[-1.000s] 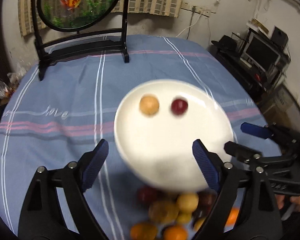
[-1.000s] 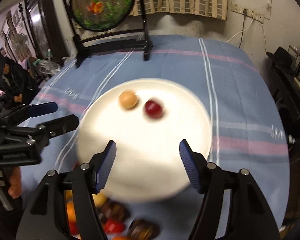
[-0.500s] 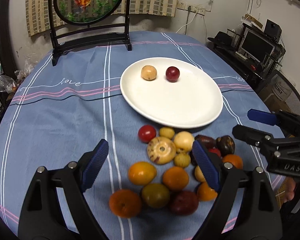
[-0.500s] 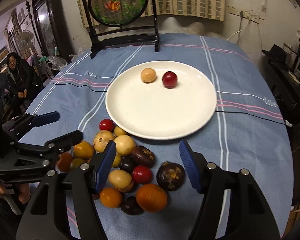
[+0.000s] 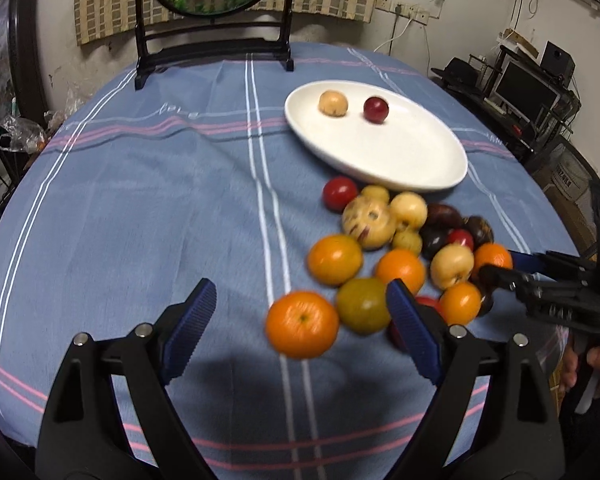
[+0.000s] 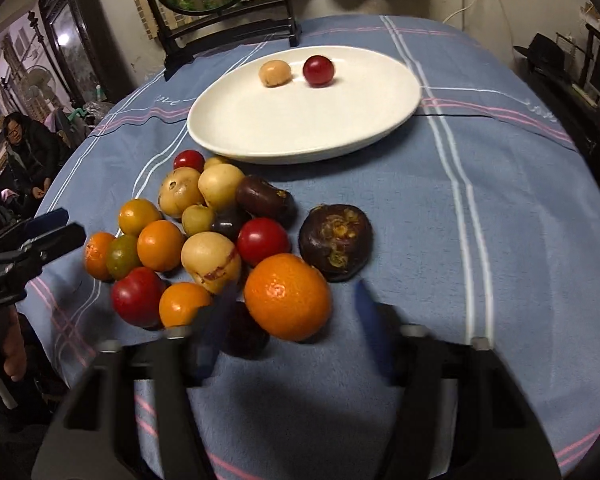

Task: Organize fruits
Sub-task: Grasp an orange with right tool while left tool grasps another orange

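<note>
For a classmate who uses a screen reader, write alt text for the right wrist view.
The right tongs, blurred, jaws just closing with nothing gripped, point at a large orange in a fruit pile on a blue striped tablecloth. Beyond, a white plate holds a tan fruit and a red fruit.

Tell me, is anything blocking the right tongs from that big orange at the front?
Nothing visible. The big orange sits at the pile's near edge, just ahead of the right tongs, whose jaws have just been closing without gripping it. A dark fruit crowds its left side.

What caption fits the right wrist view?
Right gripper jaws closing around an orange; two fruits on the plate.
</note>
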The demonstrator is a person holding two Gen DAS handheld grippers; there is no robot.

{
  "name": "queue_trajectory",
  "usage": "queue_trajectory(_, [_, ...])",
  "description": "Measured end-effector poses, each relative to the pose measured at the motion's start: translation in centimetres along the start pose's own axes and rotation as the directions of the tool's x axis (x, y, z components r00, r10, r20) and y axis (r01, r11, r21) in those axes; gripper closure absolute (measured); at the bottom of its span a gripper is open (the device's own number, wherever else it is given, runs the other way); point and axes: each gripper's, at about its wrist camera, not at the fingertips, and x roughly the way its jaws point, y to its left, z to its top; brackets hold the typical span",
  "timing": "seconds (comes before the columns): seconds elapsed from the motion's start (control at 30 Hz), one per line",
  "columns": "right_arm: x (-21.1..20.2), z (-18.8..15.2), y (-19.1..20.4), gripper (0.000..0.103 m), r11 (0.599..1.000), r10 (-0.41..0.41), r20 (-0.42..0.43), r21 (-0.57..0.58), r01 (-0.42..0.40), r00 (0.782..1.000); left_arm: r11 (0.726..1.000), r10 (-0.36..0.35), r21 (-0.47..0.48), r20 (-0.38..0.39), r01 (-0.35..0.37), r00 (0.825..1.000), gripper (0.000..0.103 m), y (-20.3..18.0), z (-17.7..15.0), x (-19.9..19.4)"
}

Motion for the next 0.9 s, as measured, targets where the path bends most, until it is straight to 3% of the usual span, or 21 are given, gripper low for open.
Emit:
queue_trajectory(0.33, [-3.2,-0.3,0.7,0.058,1.0,0.016,0.077,0.0,-0.016,0.997,1.0,0.015,0.008,-0.045,-0.015,0.999,0.016,1.0,-2.4,0.9])
queue_trajectory(0.37, [-3.2,-0.3,0.7,0.058,1.0,0.021,0.074,0.005,-0.021,0.997,1.0,0.009,0.01,-0.048,-0.009,0.999,0.021,0.9,-2.5,1.1])
queue_trajectory(0.4, [-3.2,-0.4,0.7,0.058,1.0,0.023,0.071,0.008,-0.024,0.997,1.0,0.0,0.014,-0.055,0.0,0.998,0.035,0.8,-2.6,1.3])
queue_trajectory(0.47, [-3.2,-0.5,0.6,0.058,0.999,0.033,0.064,0.016,-0.034,0.997,0.999,-0.029,0.022,-0.078,0.031,0.997,0.049,0.7,-2.7,1.9])
queue_trajectory(0.67, [-3.2,-0.6,1.0,0.058,0.999,0.045,0.065,0.015,-0.046,0.997,0.999,-0.021,0.027,-0.077,0.023,0.997,0.052,0.3,-2.3,3.5])
queue_trajectory(0.7, [-3.3,-0.6,1.0,0.058,0.999,0.045,0.064,0.011,-0.046,0.997,0.999,-0.033,0.017,-0.07,0.035,0.997,0.058,0.4,-2.3,3.5])
queue_trajectory(0.9, [-3.5,-0.6,1.1,0.058,0.999,0.049,0.073,0.006,-0.049,0.996,0.998,-0.068,-0.018,-0.058,0.067,0.996,0.06,0.5,-2.4,2.9])
